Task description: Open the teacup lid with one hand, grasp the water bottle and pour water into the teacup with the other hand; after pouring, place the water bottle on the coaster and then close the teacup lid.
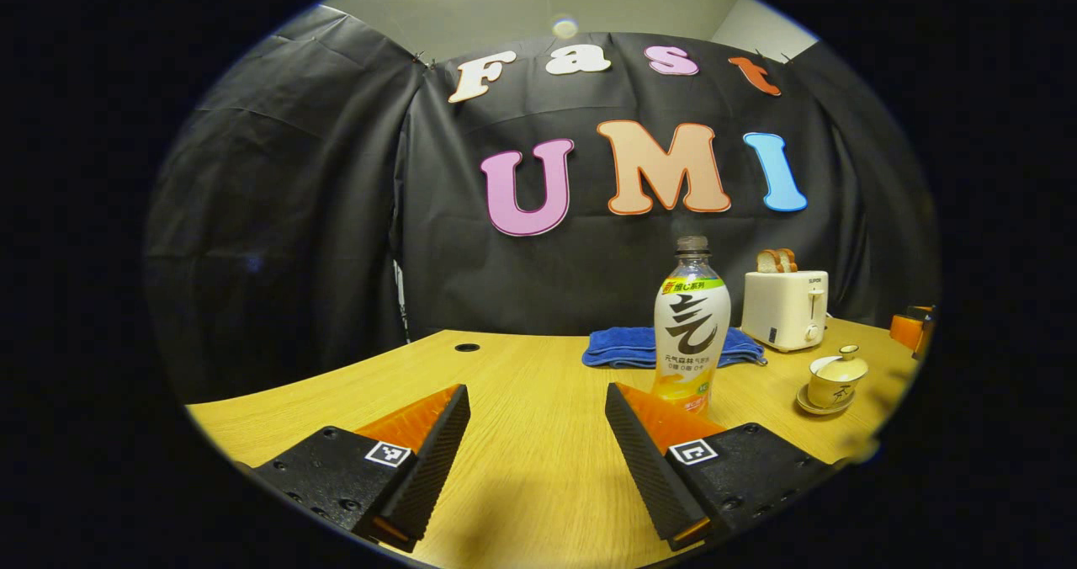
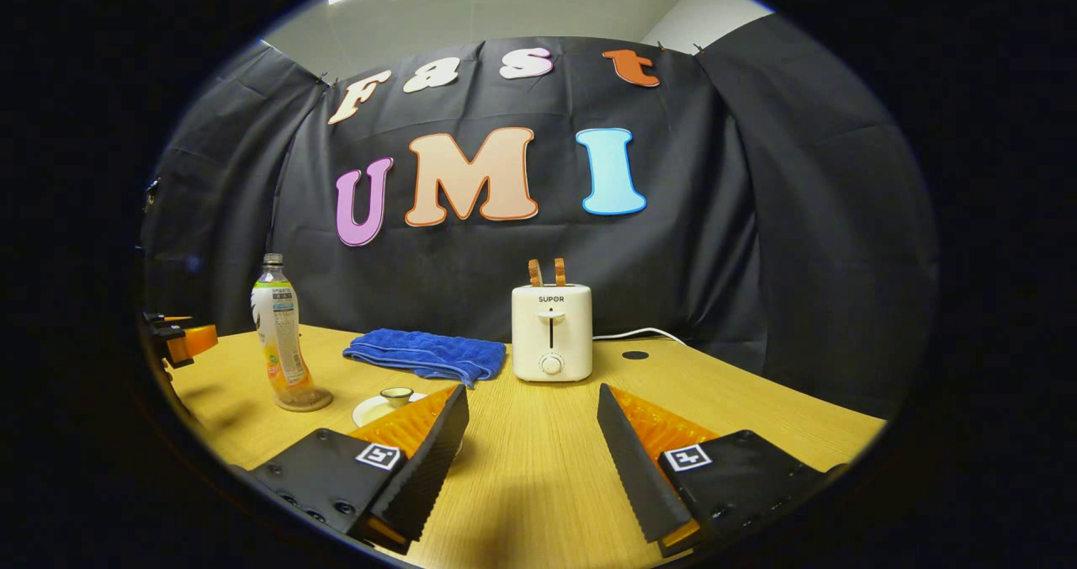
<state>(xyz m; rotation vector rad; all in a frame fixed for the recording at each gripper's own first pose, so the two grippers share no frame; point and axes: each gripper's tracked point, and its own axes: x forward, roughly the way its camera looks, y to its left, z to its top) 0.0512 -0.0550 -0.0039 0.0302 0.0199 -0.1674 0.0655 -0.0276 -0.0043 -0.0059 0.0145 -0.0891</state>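
With both grippers held wide apart and empty, the small cream lidded ceramic teacup [image 1: 837, 377], standing right of the label-wrapped plastic water bottle [image 1: 692, 325], should be approached squarely and its knob pinched.

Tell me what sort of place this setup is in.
Most likely a staged recording booth, not a real kitchen: black cloth hangs as the walls around a wooden table, and household props, a toaster, a water bottle and a lidded teacup, are set out on it.

Wooden table [image 2: 538, 468] — bottle [image 2: 282, 333], towel [image 2: 425, 354], toaster [image 2: 551, 333], saucer [image 1: 820, 406].
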